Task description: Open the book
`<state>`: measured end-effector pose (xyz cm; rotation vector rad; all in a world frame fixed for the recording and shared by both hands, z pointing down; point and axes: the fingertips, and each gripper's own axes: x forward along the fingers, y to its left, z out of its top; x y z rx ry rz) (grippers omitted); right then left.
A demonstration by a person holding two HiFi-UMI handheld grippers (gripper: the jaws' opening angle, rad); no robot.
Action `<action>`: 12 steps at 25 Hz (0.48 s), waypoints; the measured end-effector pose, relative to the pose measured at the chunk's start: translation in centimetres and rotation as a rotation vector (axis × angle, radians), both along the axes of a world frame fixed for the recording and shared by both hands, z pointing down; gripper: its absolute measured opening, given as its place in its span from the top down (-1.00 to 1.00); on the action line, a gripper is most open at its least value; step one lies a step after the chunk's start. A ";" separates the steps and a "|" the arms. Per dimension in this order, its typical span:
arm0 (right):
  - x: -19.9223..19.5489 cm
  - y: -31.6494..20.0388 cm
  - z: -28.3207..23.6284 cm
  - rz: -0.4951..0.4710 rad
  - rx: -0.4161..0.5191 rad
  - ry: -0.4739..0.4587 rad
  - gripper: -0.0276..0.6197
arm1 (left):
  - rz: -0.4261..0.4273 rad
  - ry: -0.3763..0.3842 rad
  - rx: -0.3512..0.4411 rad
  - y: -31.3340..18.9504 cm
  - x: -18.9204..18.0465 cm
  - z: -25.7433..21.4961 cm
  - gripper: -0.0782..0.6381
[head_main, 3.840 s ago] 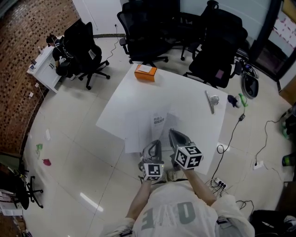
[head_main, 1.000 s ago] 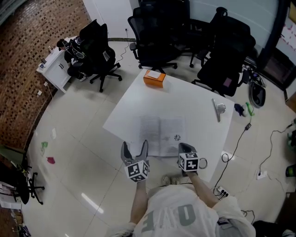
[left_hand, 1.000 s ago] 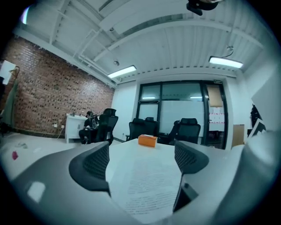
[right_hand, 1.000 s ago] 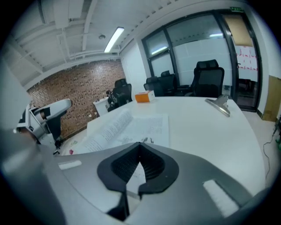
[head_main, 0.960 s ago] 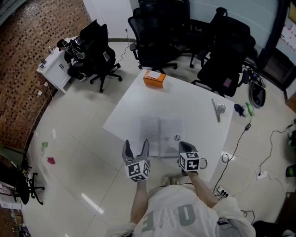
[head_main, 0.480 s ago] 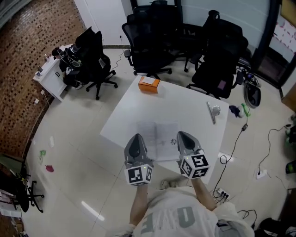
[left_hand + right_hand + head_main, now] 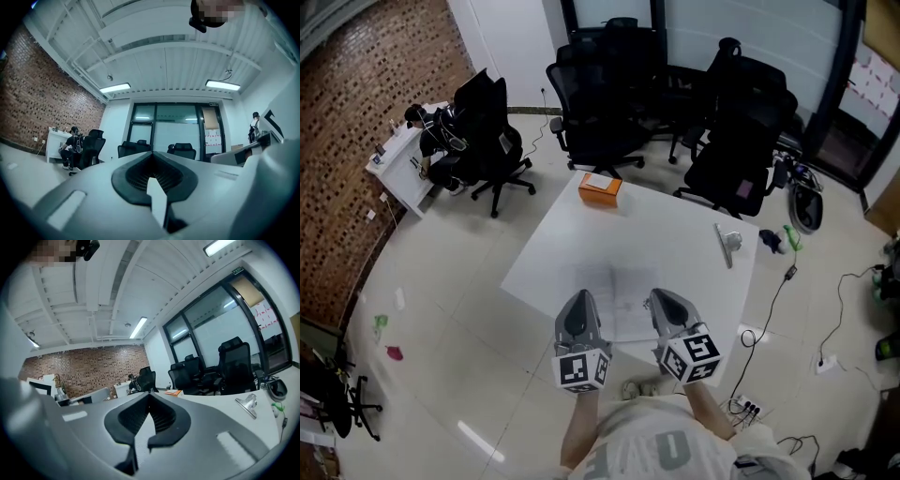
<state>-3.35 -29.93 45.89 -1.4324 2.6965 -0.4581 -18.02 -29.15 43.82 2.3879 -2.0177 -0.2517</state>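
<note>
Hovering with jaws pressed together and empty, the left gripper and right gripper hang above the book, lying open on the white table. Likely best kept clear, leaving the pages undisturbed.

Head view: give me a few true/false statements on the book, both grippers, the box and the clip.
1. The book lies open on the table. True.
2. The left gripper grips a page. False: it is shut with nothing between its jaws.
3. The orange box sits near the table's far edge. True.
4. The metal clip lies on the book. False: it lies apart from it, toward the table's right edge.
5. The right gripper is wide open. False: it is shut and empty.
</note>
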 end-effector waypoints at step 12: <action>-2.7 2.1 3.0 -0.032 -0.095 0.026 0.91 | 0.004 0.008 -0.037 1.8 -2.7 0.7 0.73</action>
